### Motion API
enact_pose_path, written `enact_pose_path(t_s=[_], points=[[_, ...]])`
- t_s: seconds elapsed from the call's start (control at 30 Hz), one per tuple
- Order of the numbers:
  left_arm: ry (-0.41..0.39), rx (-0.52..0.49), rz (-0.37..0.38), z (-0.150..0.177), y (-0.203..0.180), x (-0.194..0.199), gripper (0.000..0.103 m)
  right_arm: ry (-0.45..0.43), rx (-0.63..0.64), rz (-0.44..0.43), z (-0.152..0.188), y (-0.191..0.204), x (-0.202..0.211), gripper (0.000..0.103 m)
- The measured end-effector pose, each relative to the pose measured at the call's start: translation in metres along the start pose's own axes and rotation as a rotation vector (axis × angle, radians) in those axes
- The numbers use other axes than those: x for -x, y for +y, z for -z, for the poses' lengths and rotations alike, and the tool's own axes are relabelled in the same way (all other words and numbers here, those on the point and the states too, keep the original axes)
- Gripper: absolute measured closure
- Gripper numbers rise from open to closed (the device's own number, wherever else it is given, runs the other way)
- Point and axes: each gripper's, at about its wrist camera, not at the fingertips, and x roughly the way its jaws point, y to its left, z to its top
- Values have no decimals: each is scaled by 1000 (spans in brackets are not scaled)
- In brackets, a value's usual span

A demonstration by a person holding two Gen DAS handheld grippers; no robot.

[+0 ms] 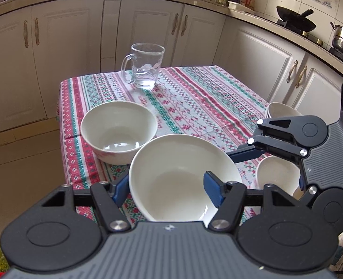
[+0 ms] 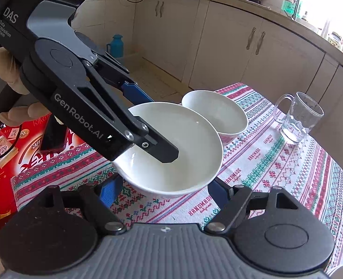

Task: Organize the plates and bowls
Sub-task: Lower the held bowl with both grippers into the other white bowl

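Left fingers (image 1: 166,187) clamping smooth round white bowl (image 1: 183,176), right fingers (image 2: 164,191) gripping it too, woven patterned tablecloth (image 1: 194,107).

A glass mug (image 1: 144,68) stands on the patterned tablecloth (image 1: 194,102), white cabinets (image 1: 62,46) behind.

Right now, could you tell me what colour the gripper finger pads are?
Blue pads, clearest in the left wrist view.

Both wrist cams look down close over tablecloth (image 1: 194,107), sharing the near bowl (image 1: 178,176) from opp. sides.
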Motion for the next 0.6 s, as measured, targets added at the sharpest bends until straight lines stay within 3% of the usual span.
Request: enact_pose_path(t_s=[0.6], points=[[-20,-117,48,-21,-77,10,38,-55,-52,72,35,-13,73,19]])
